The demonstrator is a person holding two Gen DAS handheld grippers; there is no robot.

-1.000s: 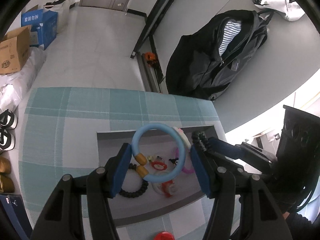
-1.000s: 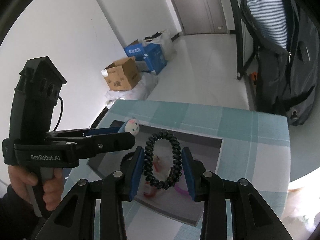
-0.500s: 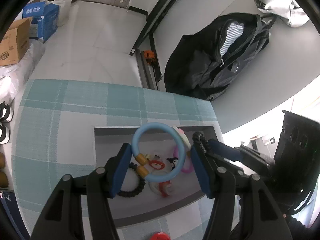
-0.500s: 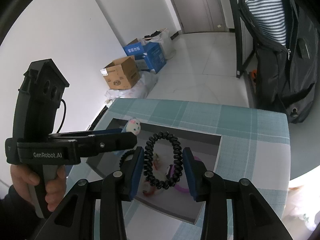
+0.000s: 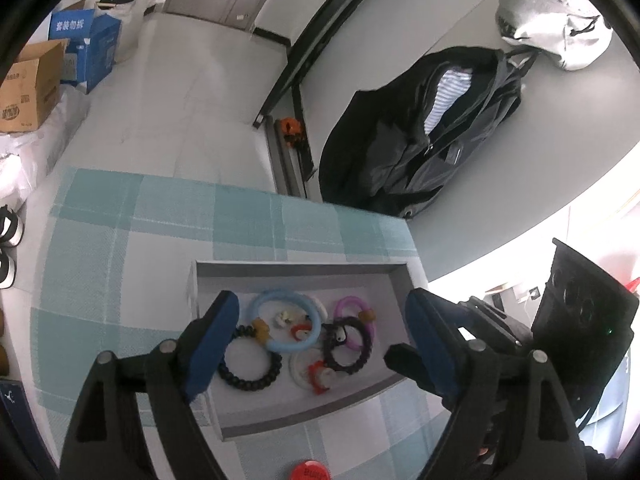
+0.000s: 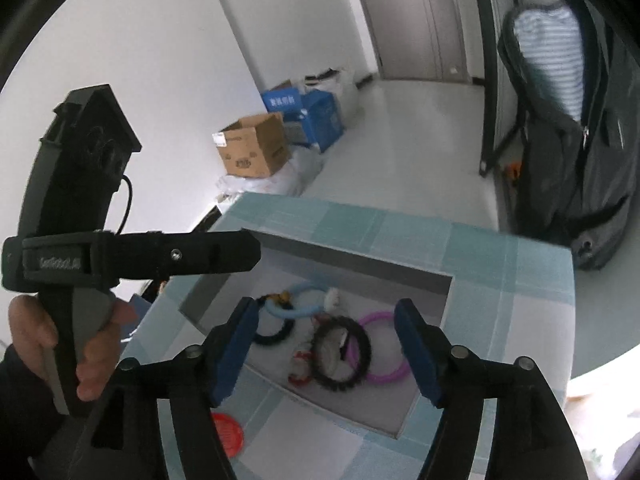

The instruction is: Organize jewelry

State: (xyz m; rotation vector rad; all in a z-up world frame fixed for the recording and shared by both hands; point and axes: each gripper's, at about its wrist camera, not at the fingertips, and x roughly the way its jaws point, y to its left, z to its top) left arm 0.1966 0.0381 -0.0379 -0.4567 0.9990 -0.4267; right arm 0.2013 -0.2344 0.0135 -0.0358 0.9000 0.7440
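- The left gripper (image 5: 322, 334) has its fingers spread wide and holds nothing; it hangs over the tray (image 5: 296, 270).
- The right gripper (image 6: 324, 344) is likewise wide apart and holds nothing, above the same tray (image 6: 360, 260).
- The tray sits on a checked cloth (image 5: 120, 240); its near wall is partly hidden behind the left gripper's fingers.
- In the tray lie a blue ring (image 5: 290, 326), a black bead bracelet (image 5: 248, 368), a dark coil band (image 5: 346, 344) and a pink ring (image 5: 354, 312).
- The blue ring overlaps the bead bracelet's edge; the coil band lies over the pink ring's near side.
- Small white and red charms (image 5: 314, 372) lie among the rings; their shapes are hard to make out.
- From the right wrist, the bead bracelet (image 6: 272, 334) is half hidden by the blue pad.
- A red disc (image 5: 310, 470) is cut off at the frame's bottom; its lettering is unreadable.
- A black backpack (image 5: 420, 132) leans by the wall beyond the table.
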